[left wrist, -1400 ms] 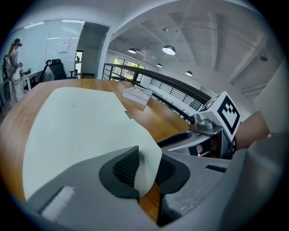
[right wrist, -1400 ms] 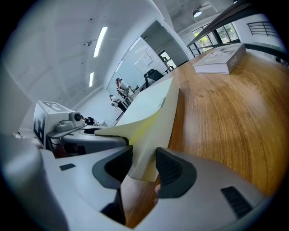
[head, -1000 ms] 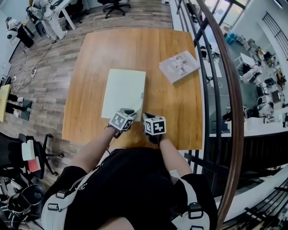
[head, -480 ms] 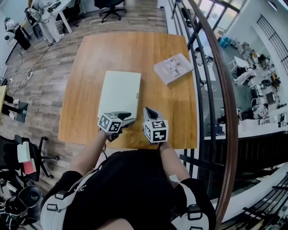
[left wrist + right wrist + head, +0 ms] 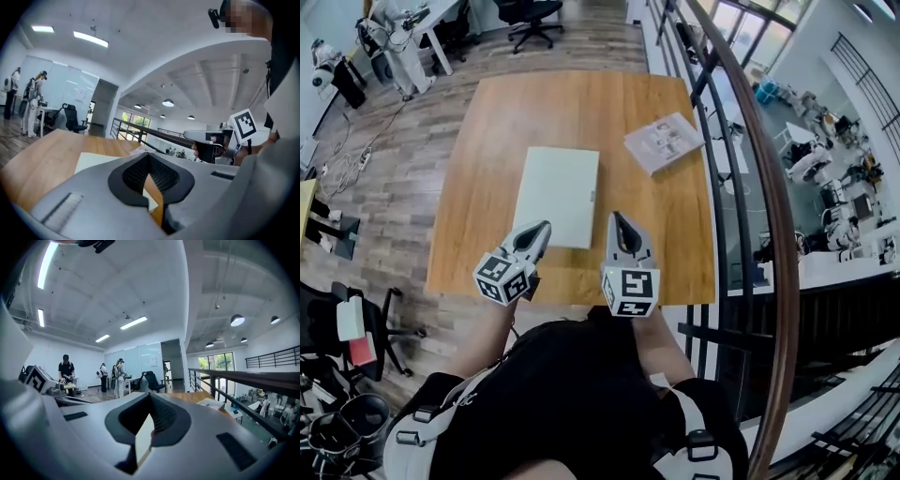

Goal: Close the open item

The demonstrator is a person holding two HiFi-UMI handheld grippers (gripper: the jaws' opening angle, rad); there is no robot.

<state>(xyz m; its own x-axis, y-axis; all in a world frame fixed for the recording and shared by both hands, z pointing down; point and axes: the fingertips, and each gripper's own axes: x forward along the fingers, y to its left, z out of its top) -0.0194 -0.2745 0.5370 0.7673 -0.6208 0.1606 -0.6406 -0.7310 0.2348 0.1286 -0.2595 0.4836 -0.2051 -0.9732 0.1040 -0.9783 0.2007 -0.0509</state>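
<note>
A pale green folder (image 5: 558,195) lies flat and closed on the wooden table (image 5: 487,141); the left gripper view shows it as a pale sheet (image 5: 96,161) beyond the jaws. My left gripper (image 5: 543,226) hangs above the folder's near left corner, raised off the table and pointing almost level. Its jaws have just closed and hold nothing. Just right of the folder's near edge is my right gripper (image 5: 616,218), also lifted, shut and empty. The left gripper's (image 5: 149,155) and right gripper's (image 5: 151,395) own views show the pads meeting.
A magazine (image 5: 666,142) lies at the table's far right, near a railing (image 5: 741,187) along that side. People stand at desks across the room (image 5: 112,376). Office chairs (image 5: 530,11) are beyond the table.
Both grippers rose from the folder's near edge and drew back toward the person. The left jaws stood apart half a second ago and are together now. The folder stayed flat.
</note>
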